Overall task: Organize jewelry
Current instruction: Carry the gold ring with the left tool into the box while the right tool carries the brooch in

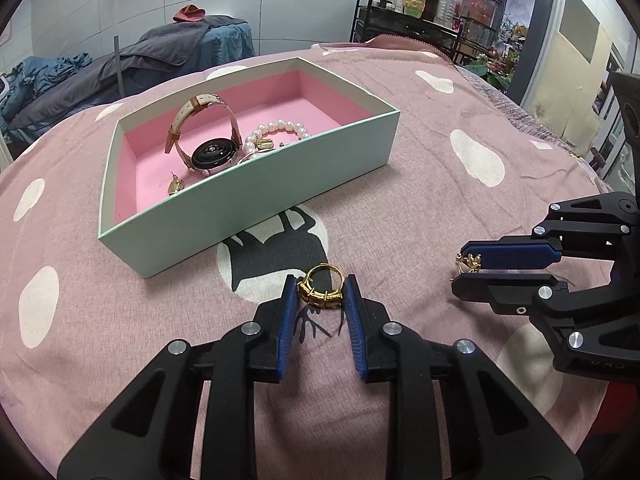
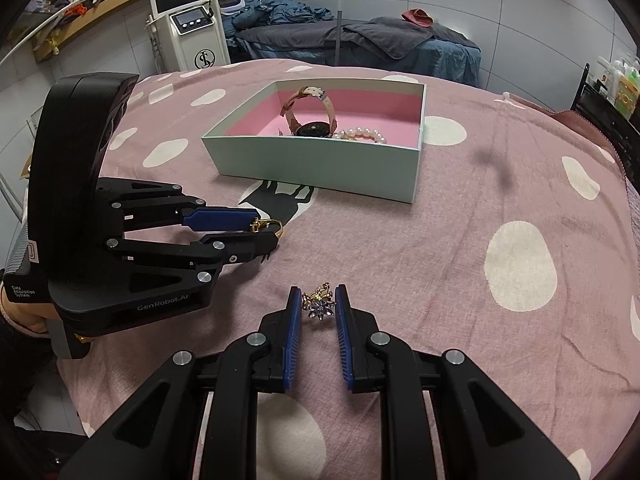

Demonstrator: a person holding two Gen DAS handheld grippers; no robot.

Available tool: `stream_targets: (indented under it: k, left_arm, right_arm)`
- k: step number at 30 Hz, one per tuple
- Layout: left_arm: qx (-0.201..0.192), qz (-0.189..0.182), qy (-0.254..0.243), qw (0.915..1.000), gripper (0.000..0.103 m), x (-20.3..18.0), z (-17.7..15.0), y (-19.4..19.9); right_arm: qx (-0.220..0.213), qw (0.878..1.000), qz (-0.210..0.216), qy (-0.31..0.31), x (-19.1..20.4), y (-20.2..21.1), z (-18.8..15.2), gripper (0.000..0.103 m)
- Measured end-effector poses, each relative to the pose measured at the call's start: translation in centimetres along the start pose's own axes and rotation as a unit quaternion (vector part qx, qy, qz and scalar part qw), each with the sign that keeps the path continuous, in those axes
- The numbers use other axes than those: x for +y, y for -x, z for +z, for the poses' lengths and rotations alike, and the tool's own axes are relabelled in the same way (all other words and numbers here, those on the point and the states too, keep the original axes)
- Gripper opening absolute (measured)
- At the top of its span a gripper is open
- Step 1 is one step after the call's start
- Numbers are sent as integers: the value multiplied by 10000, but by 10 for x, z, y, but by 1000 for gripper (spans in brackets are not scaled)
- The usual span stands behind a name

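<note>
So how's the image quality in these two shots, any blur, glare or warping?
Left wrist view: sharp, strong fisheye bending the box edges, dark corner vignette, soft shadow under the gold ring. Right wrist view: equally sharp and warped, a blurry dark shadow on the bedspread, no harsh glare.

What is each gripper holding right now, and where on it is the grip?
Left gripper pinches the gold ring across its band. Right gripper pinches the flower brooch by its sides.
</note>
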State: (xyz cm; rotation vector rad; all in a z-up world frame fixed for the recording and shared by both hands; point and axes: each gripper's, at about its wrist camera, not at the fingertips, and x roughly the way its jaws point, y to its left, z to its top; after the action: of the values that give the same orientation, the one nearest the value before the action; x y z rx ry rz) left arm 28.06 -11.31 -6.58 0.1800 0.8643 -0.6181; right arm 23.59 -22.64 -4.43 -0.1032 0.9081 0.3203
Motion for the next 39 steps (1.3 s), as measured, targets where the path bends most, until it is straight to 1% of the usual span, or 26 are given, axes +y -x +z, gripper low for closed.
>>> stream_targets:
  k: [11, 19, 24, 30, 36, 39]
  left_arm:
    - [-288, 31, 182, 9994, 24, 3, -17, 32]
    - [-560, 54, 247, 9981, 24, 8, -17, 57]
    - [-729, 159, 290, 9968, 24, 16, -4, 67]
    - [-873, 323, 252, 9953, 24, 28, 17, 71]
    - [-899, 486, 268, 9944, 24, 42, 41, 63]
    - [-818, 480, 344, 9949, 24, 51, 51, 54]
  right_arm:
    - [-136, 9998, 109, 118, 11, 8, 2, 17]
    - [-324, 9990, 201, 239, 20, 19, 10, 17]
    - [-464, 9984, 197, 251, 20, 23, 22, 17]
    - [-651, 9975, 154, 246, 17, 24, 47, 17]
    - [-776, 9967, 42, 216, 12, 18, 73, 17]
    - [-771, 9969, 1, 176, 9, 11, 85, 17]
